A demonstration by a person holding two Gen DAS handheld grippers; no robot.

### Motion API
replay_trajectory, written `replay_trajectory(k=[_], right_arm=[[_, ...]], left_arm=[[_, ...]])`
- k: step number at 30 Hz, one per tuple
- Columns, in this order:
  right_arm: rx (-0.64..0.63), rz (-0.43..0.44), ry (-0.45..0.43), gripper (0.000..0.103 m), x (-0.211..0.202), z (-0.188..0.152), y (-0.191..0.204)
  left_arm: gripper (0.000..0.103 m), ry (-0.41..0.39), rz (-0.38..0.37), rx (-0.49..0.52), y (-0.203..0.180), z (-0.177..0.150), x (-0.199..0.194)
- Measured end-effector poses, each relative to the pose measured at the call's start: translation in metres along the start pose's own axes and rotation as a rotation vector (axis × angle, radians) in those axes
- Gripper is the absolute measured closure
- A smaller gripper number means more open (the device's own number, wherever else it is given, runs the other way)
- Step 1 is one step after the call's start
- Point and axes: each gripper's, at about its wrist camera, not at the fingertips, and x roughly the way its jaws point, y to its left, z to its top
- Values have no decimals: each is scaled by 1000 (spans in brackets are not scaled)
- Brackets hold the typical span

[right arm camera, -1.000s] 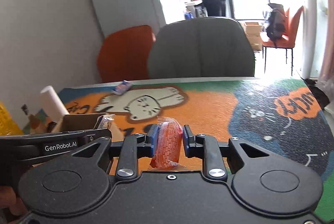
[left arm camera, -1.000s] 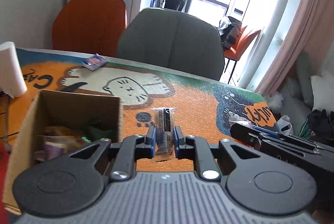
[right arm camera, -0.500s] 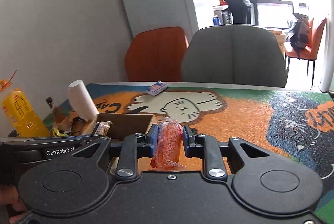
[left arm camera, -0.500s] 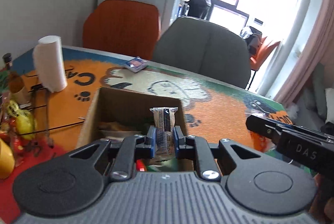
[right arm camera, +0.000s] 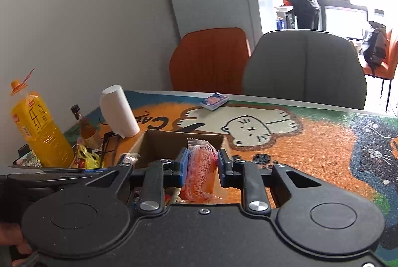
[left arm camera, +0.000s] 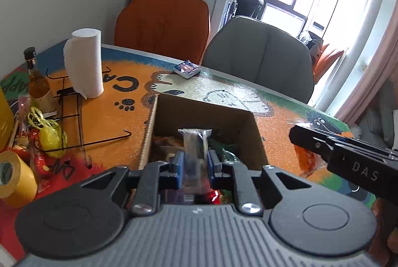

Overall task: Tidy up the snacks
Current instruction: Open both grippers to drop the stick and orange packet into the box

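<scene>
My left gripper (left arm camera: pixel 195 162) hangs over the open cardboard box (left arm camera: pixel 199 112) with a dark clear-wrapped snack packet (left arm camera: pixel 196 142) upright between its blue pads. Its jaws are opening, and the pads still touch the packet. Several snacks lie inside the box. My right gripper (right arm camera: pixel 202 162) is shut on an orange snack packet (right arm camera: pixel 200 167), just at the right of the box (right arm camera: pixel 179 140) near its front corner. A small blue snack packet (left arm camera: pixel 187 68) lies on the cat-print mat at the table's far edge.
A paper towel roll (left arm camera: pixel 84 63), a brown bottle (left arm camera: pixel 37 83), a black wire rack (left arm camera: pixel 74 117), a tape roll (left arm camera: pixel 12 180) and a yellow drink bottle (right arm camera: pixel 39 130) crowd the left. An orange chair (left arm camera: pixel 161 23) and a grey chair (left arm camera: pixel 258 55) stand behind the table. A person (right arm camera: pixel 296 1) stands far back.
Both grippers have swung left with their packets. The left one went from right of the box to above its opening; the right one came up to the box's right side.
</scene>
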Motion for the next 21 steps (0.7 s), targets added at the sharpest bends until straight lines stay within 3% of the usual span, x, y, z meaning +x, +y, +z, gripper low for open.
replay_trajectory(k=[11,17,21], right_arm=[[14,58,35,80,8,1,16],[34,105,67,70,7,0,20],[41,100,65,70,2,-2,19]], left_arm=[[76,-3,-1,-34,15,2,-5],[54,-11,10,-42,21,1,-7],[38,-22,12,-32,19,-2,-10]])
